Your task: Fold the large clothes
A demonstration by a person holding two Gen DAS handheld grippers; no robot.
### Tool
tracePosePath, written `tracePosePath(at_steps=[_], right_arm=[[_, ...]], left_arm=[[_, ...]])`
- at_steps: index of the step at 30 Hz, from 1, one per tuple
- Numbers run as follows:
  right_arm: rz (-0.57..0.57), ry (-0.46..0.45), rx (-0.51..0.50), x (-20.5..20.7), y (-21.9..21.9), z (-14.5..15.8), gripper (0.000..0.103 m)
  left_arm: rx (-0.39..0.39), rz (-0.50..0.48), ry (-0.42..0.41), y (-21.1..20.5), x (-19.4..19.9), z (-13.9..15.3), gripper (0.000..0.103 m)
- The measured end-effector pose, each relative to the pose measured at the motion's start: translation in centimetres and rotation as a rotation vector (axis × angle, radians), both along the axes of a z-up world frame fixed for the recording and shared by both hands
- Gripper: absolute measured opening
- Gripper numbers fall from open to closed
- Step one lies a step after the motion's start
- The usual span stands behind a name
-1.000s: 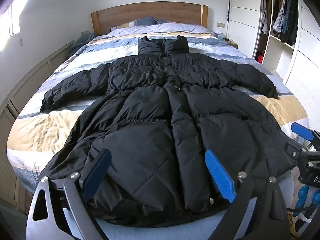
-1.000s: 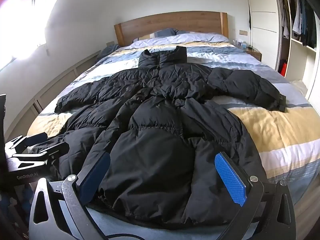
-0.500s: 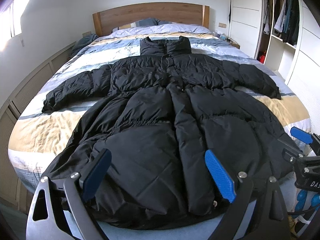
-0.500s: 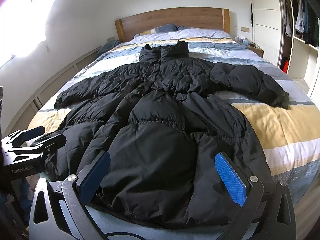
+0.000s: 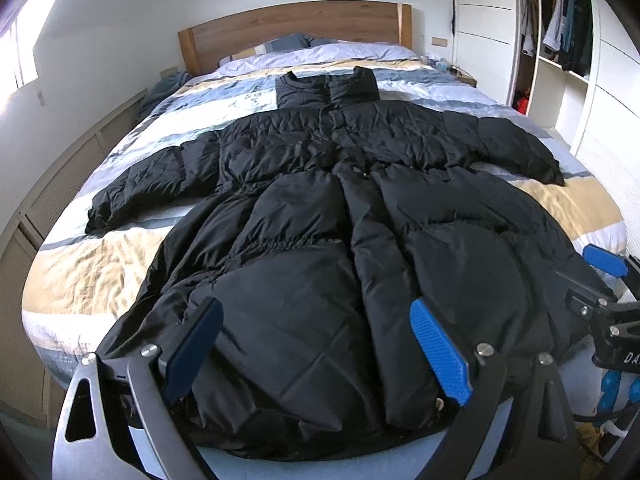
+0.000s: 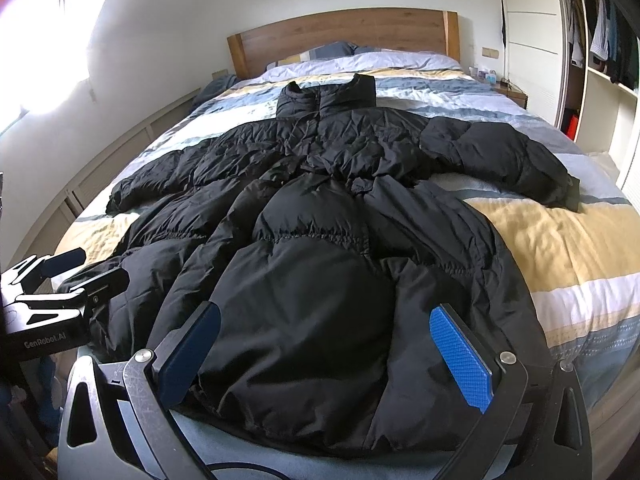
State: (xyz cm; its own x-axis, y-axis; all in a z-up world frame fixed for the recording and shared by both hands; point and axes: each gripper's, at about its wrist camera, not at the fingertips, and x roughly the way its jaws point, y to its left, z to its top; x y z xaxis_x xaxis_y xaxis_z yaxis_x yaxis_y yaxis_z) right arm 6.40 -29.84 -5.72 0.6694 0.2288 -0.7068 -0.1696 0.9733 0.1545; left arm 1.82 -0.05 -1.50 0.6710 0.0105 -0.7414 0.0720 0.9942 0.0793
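A long black puffer coat point(image 5: 320, 208) lies flat, front up, on the bed point(image 5: 92, 264), collar toward the headboard, both sleeves spread out sideways. It also shows in the right wrist view point(image 6: 320, 240). My left gripper point(image 5: 316, 344) is open and empty, hovering just over the coat's hem at the foot of the bed. My right gripper point(image 6: 324, 352) is open and empty over the hem further right. Each gripper shows at the other view's edge: the right one point(image 5: 600, 280) and the left one point(image 6: 68, 272).
A striped blue, yellow and white duvet point(image 6: 560, 248) covers the bed. A wooden headboard point(image 5: 296, 28) and pillows stand at the far end. An open wardrobe with hanging clothes point(image 5: 568, 40) is on the right, low cabinets point(image 5: 48, 200) along the left wall.
Both grippers have risen and drawn back slightly from the bed, so the coat sits lower and further off in both views. The coat has not moved.
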Motion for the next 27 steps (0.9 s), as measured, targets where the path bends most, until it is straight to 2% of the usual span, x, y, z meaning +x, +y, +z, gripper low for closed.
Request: tracePosePath(at_steps=[7,16,27], right_arm=[[-0.002,0.001,-0.003,0.2,-0.1,0.2,0.103],[-0.007,0.011,-0.003,0.1,-0.4,0.4,0.103],[-0.034,0.022,-0.039,-0.3,-0.2,1.1,0.103]], left_arm=[[-0.008,-0.033,0.042,-0.1,0.4,-0.3,0.095],[-0.019,-0.059,0.049,-0.3,0.1,-0.5,0.095],[-0.083,-0.072,0.068,0.7,0.2,-0.7,0.095]])
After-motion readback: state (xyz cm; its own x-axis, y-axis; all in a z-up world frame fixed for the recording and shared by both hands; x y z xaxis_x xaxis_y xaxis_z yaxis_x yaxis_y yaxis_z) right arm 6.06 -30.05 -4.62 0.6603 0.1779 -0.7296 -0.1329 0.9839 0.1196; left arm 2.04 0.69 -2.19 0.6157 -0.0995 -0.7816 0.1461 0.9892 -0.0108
